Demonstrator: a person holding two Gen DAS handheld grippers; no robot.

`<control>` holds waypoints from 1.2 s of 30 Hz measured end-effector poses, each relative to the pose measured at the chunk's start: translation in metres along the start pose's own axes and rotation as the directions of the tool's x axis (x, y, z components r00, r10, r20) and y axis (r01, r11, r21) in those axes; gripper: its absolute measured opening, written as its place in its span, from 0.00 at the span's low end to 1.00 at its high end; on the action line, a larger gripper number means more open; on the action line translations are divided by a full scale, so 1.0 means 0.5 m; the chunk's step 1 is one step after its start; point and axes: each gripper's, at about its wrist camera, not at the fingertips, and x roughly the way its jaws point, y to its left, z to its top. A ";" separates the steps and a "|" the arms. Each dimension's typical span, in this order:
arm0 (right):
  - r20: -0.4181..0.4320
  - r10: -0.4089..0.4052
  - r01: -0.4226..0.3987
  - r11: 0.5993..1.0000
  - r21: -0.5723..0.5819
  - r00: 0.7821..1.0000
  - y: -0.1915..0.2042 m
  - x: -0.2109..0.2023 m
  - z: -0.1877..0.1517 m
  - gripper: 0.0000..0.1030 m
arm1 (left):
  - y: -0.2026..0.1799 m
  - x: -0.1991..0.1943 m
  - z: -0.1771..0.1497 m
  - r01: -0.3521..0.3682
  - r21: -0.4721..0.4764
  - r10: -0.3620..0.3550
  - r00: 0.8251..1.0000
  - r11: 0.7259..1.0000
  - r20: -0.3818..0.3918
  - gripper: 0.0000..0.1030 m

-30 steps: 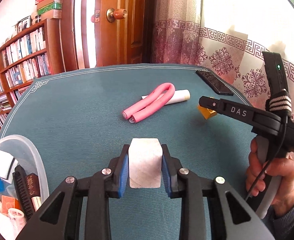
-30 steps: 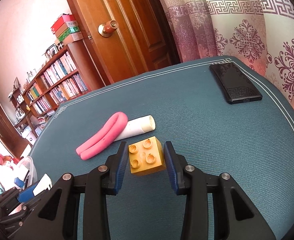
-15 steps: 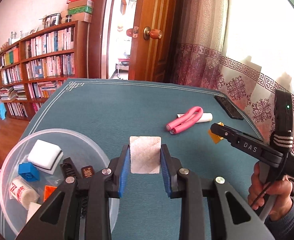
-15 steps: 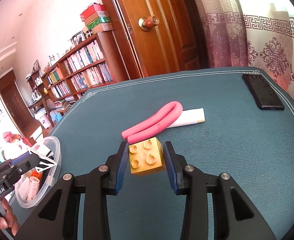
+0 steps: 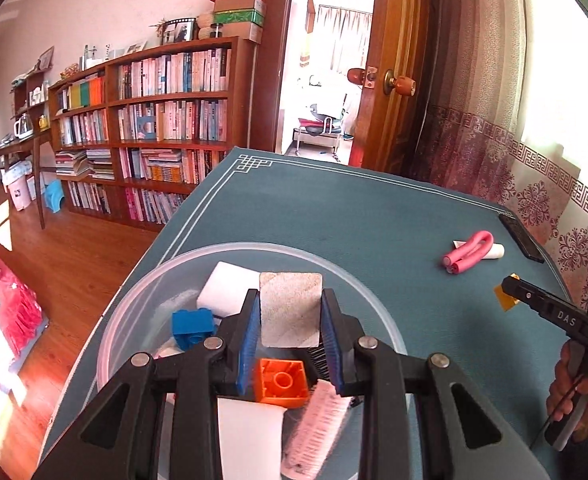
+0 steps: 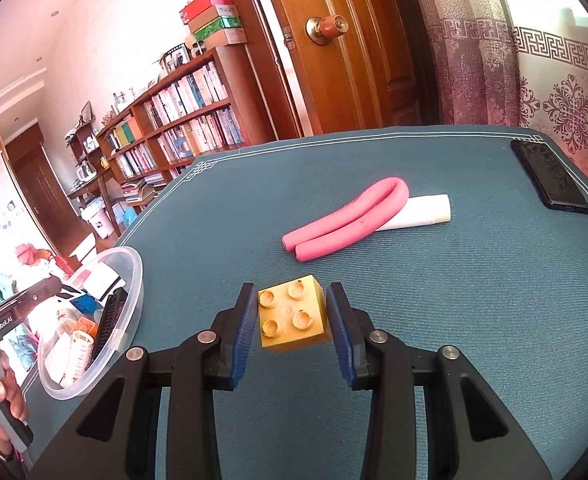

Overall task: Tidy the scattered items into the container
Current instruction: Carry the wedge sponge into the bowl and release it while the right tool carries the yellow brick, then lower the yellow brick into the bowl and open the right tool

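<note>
Teal tabletop (image 5: pixel 333 216) below: your left gripper (image 5: pixel 290 320) clamps the beige block (image 5: pixel 290 309) over the clear container (image 5: pixel 142 300); release next. Right gripper (image 6: pixel 290 320) pinches the yellow brick (image 6: pixel 292 318) above the table, well apart from the container.

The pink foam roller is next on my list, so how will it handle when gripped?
The pink foam roller is bent double into a U, so it is probably flexible and may spring open when lifted. It looks like foam, so likely light and squashy under the fingers. It lies partly across the white tube, which a push could drag or roll along.
</note>
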 end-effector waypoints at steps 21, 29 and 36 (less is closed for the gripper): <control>-0.065 0.134 -0.138 0.988 -0.066 0.989 0.200 0.018 -0.008 0.37 | 0.088 0.013 -0.035 -0.009 -0.013 0.009 0.999 1.000 -0.046 0.33; -0.081 0.154 -0.161 0.983 -0.084 0.985 0.288 0.056 -0.004 0.37 | 0.103 0.003 -0.033 0.039 -0.013 -0.040 0.999 0.999 -0.022 0.72; -0.114 0.154 -0.165 0.982 -0.089 0.981 0.337 0.104 -0.009 0.38 | 0.139 -0.015 -0.021 0.036 -0.031 -0.036 0.999 0.999 -0.001 0.76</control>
